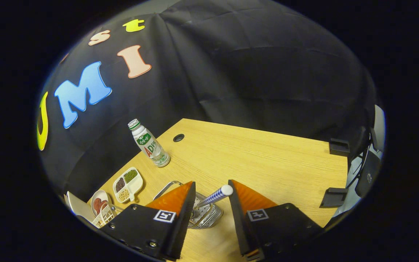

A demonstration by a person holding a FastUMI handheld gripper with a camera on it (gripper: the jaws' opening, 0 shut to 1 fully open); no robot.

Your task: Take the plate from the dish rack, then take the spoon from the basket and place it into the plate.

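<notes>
Two fingers of the gripper (211, 203) stand apart at the bottom of the frame, and between them we see the spoon (216, 194), which stands handle-up in the metal basket (204, 215). The fingers do not press on anything. We judge that the spoon is the step in hand, and the wide opening leaves room to close on the handle, whose white tip points to the right finger. The basket holds the spoon upright, so the handle is easy to reach from above. In the lower left of the frame stands the dish rack (104, 216) with plates (98, 202) in it, and we cannot tell if the task's plate is among them. Next to it lies a divided dish (128, 184) with beans, and further up a bottle (148, 143) stands. The worktop (267, 163) is of light wood with a cable hole (178, 138). Black cloth closes the booth behind it, and two black clamps (335, 196) sit on the right edge.
</notes>
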